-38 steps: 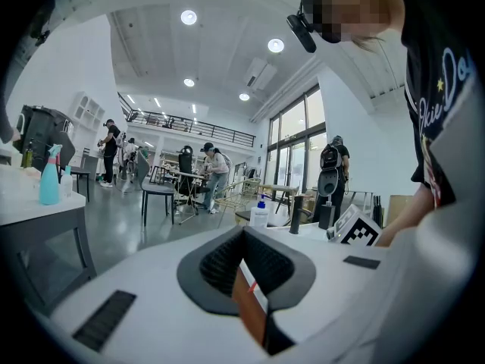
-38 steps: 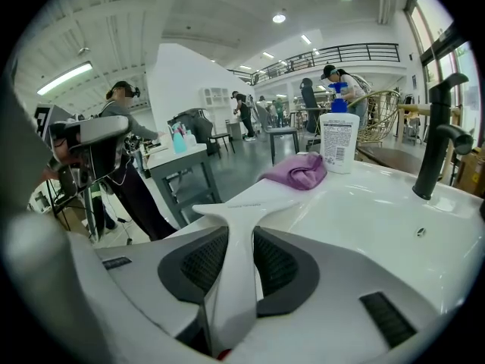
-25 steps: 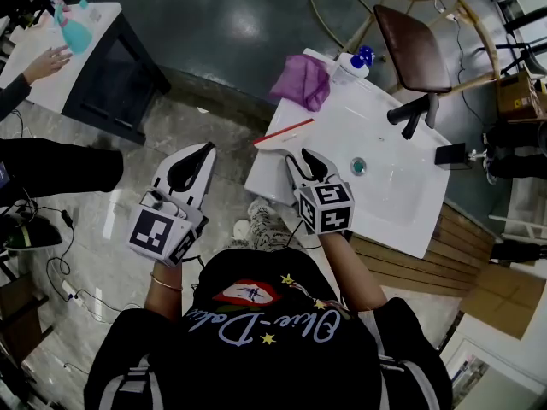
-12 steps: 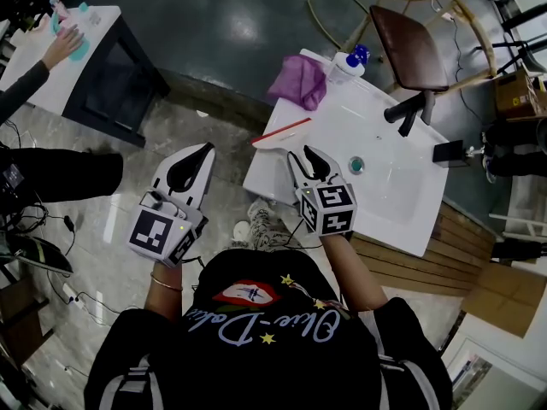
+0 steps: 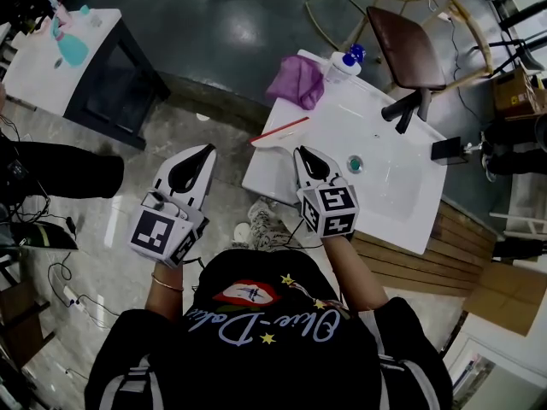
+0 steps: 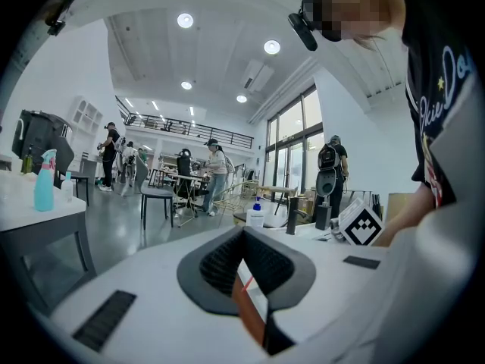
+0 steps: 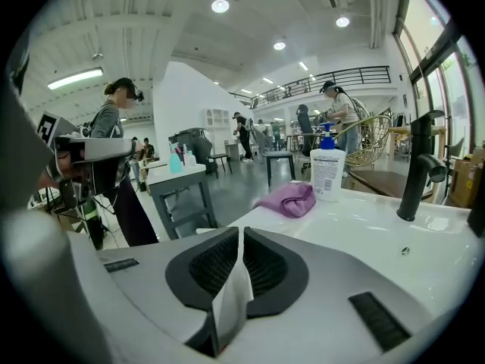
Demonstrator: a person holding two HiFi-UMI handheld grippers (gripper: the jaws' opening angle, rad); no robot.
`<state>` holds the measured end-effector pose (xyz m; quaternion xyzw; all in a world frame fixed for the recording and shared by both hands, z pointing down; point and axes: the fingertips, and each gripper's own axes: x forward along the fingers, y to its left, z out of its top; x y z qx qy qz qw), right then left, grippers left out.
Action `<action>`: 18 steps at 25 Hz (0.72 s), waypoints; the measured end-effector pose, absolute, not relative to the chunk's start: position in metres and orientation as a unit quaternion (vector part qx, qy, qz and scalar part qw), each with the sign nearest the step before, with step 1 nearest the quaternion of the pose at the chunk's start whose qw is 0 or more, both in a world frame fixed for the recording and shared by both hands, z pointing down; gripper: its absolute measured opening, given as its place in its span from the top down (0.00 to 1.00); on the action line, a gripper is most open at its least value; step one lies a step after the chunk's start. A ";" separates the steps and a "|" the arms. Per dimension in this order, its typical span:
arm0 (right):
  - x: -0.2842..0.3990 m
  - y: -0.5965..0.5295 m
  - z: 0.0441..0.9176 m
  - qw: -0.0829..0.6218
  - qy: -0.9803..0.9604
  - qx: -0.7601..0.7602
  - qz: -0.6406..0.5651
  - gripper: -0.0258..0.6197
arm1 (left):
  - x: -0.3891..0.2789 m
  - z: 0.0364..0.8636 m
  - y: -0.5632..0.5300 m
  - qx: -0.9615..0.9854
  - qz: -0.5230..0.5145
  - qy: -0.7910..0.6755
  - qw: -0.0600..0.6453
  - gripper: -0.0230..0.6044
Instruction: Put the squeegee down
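My right gripper (image 5: pixel 302 152) hovers over the sink's (image 5: pixel 402 216) near left corner, its jaws just closed together on nothing. The squeegee (image 5: pixel 282 131) lies on the sink's left rim, just beyond. My left gripper (image 5: pixel 208 149), closed and empty, hangs left of the sink.

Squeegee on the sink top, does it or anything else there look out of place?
The squeegee lies slanted at the sink top's left edge, one end seemingly poking past the rim; nothing else stands out.
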<state>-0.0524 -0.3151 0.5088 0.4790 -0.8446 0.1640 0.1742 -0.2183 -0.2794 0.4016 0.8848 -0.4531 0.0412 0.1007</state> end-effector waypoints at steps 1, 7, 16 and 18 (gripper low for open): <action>-0.052 -0.315 0.508 0.173 -0.845 0.480 0.163 0.93 | -0.218 0.401 -0.279 0.885 0.041 -0.453 0.101 0.95; -0.049 -0.313 0.500 0.162 -0.845 0.486 0.156 0.96 | -0.216 0.400 -0.274 0.886 0.036 -0.451 0.099 0.95; -0.050 -0.311 0.487 0.146 -0.848 0.484 0.161 0.96 | -0.211 0.396 -0.268 0.888 0.040 -0.449 0.097 0.95; -0.050 -0.309 0.486 0.144 -0.848 0.483 0.162 0.96 | -0.211 0.396 -0.266 0.887 0.042 -0.449 0.097 0.95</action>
